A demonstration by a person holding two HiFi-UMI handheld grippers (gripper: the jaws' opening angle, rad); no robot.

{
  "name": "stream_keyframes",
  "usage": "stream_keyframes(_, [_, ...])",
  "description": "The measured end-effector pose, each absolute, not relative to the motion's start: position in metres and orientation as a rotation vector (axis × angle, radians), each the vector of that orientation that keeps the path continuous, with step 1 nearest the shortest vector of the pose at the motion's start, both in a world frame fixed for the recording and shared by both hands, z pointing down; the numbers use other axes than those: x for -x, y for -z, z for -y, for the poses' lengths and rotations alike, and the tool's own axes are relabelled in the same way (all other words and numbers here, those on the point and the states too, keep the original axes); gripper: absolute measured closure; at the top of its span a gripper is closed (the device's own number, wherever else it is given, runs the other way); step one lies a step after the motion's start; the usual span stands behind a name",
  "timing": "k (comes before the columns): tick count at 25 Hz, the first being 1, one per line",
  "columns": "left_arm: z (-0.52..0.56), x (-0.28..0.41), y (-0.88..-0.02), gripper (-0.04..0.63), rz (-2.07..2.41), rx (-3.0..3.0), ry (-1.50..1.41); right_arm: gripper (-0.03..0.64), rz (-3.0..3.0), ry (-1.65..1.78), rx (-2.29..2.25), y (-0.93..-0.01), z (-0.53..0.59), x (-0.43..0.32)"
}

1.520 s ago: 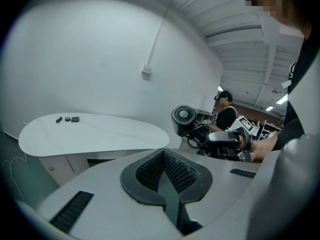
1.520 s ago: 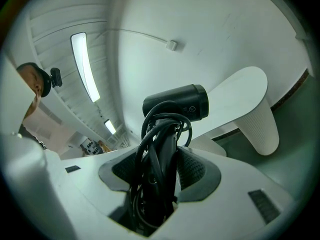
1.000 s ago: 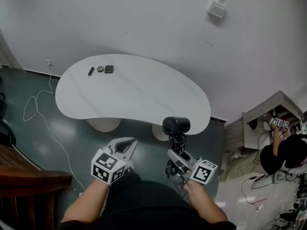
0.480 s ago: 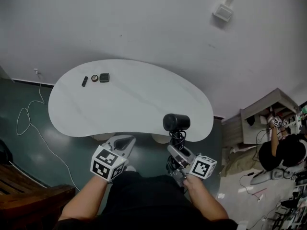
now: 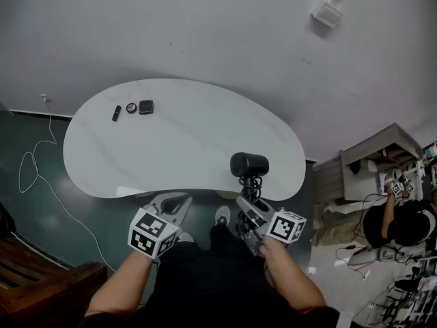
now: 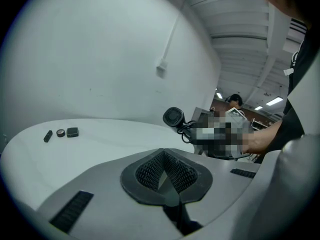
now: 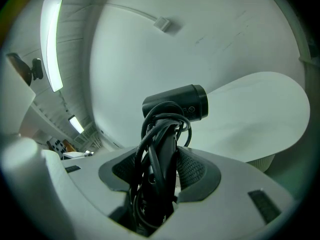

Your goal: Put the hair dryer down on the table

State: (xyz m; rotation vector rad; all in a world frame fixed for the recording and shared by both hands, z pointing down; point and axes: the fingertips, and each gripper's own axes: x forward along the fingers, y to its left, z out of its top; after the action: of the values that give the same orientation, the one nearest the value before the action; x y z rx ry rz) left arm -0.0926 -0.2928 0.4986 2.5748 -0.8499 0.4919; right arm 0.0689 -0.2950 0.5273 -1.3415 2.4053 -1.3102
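Right gripper [image 7: 160, 171] [image 5: 247, 210]: jaws clamped on the handle of the dryer [image 7: 182, 103] [image 5: 249, 164]. Handle runs up between the ribbed pads [image 7: 192, 170]; black cord [image 7: 156, 134] wound in loops round it and caught in the grip as well.

Dryer: black, barrel head uppermost and lying crosswise. Held in the air, not resting on anything; in the head view the head shows against the near right edge of the table [image 5: 177, 149].

Left gripper [image 6: 165, 179] [image 5: 171, 203]: jaws pressed together, nothing between them. Held level, just short of the table's near edge, well left of the dryer.

Table: white, kidney-shaped top. At its far left end, three small items in a row, close together: dark bar [image 5: 116, 113], round piece [image 5: 131, 108], dark square piece [image 5: 146, 106].

Wall: white, with a small box [image 5: 328, 12] high at the right.

Floor: dark green, loose white cable [image 5: 31, 169] left of the table.

Far right: shelf unit [image 5: 379, 157], a seated person [image 5: 406, 221] beside it.
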Motion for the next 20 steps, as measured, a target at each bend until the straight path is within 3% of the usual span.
stream_keyframes(20, [0.364, 0.107, -0.503, 0.584, 1.047, -2.467, -0.478, 0.414, -2.540, 1.448, 1.315, -0.579, 0.414, -0.055])
